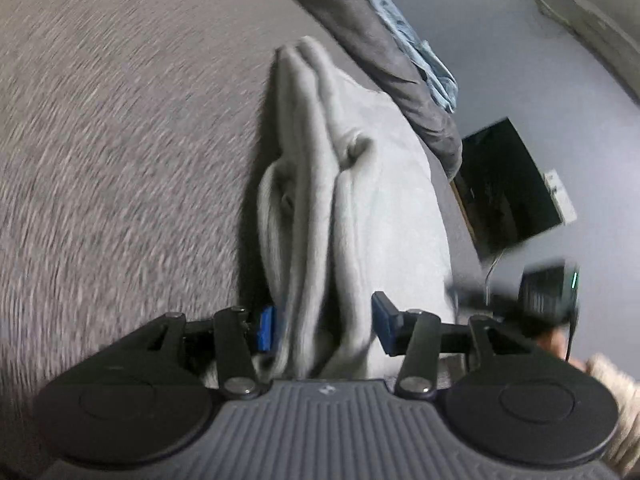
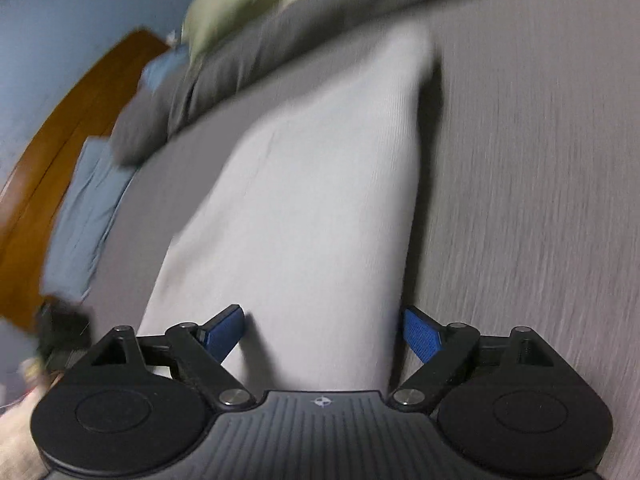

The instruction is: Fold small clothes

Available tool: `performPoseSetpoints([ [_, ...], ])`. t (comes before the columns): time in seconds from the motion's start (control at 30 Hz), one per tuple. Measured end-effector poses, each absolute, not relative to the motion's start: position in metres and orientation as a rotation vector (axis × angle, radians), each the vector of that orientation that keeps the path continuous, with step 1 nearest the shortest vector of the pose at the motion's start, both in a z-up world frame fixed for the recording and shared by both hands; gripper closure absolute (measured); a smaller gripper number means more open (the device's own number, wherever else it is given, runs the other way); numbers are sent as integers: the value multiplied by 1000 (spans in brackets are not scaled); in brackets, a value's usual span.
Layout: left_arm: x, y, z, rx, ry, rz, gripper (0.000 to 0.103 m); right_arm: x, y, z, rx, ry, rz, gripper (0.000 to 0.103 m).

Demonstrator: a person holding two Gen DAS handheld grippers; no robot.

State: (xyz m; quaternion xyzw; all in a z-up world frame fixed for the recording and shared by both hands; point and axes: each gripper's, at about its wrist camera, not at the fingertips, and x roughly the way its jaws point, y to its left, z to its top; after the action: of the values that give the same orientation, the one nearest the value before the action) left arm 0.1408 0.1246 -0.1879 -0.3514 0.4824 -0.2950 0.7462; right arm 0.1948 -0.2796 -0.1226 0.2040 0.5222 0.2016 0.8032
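Left tongs (image 1: 324,326) part-open astride bunched pale grey ribbed cloth (image 1: 360,184), right tongs (image 2: 323,330) wide, grey woven bedcover (image 1: 120,140).

garment (image 1: 384,200) – soft matt knit | bedcover (image 1: 120,140) – coarse woven cloth | headboard (image 2: 60,128) – glossy wood

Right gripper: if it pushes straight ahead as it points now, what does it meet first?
Probably the flat light grey garment on the grey bedcover; the right gripper is open above it. Blur leaves depth unclear.
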Motion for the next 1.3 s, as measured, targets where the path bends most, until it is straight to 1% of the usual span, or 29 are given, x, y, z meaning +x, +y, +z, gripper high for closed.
performPoseSetpoints([
  [0.03,139,127,-189,-796,1073,-644,58,183,-278,-128,464,1163,447,16],
  [0.1,137,133,-185,-863,1095,-646,58,164,-268,-132,471,1204,468,25],
  [0.13,134,137,-177,-876,1085,-657,58,158,-263,-128,448,1194,479,29],
  [0.2,133,135,-162,-836,1062,-682,58,148,-266,-113,463,1169,489,46],
  [0.27,129,133,-151,-755,1066,-690,58,144,-276,-104,539,1142,485,52],
  [0.33,126,130,-149,-648,1091,-640,58,137,-281,-101,540,1140,462,52],
  [0.37,123,129,-149,-601,1099,-598,58,135,-281,-100,506,1147,440,45],
  [0.4,120,130,-149,-566,1100,-563,58,130,-282,-99,464,1149,407,37],
  [0.47,115,134,-144,-550,1049,-516,58,115,-280,-91,361,1091,361,31],
  [0.5,111,137,-139,-533,1016,-492,57,104,-275,-82,302,1031,359,31],
  [0.57,106,136,-124,-445,913,-449,51,86,-269,-70,178,904,356,30],
  [0.63,100,128,-107,-340,795,-459,31,67,-259,-62,37,760,369,33],
  [0.67,97,121,-101,-298,759,-475,31,58,-256,-61,-27,719,381,42],
  [0.7,93,111,-97,-234,717,-499,31,55,-247,-62,-109,691,393,54],
  [0.73,89,98,-95,-172,693,-523,31,52,-239,-61,-168,675,407,60],
  [0.77,87,87,-91,-123,678,-535,31,49,-232,-64,-225,662,428,72],
  [0.8,81,77,-93,-72,666,-550,34,43,-228,-66,-265,653,443,81],
  [0.83,79,65,-97,-30,654,-557,45,40,-224,-70,-299,648,453,83],
  [0.87,79,51,-101,8,647,-562,50,37,-222,-72,-315,648,459,84],
  [0.93,78,41,-113,37,687,-566,60,38,-217,-79,-315,674,450,85],
  [1.0,81,40,-130,40,723,-545,61,39,-219,-86,-293,697,440,85],
  [1.13,87,51,-144,-37,737,-543,61,41,-216,-94,-264,698,436,85],
  [1.17,98,39,-148,-28,734,-541,62,40,-215,-92,-257,694,433,85],
  [1.23,101,32,-151,-24,729,-537,62,46,-215,-89,-215,678,421,84],
  [1.3,104,29,-152,-33,727,-533,62,47,-215,-85,-212,656,411,79],
])
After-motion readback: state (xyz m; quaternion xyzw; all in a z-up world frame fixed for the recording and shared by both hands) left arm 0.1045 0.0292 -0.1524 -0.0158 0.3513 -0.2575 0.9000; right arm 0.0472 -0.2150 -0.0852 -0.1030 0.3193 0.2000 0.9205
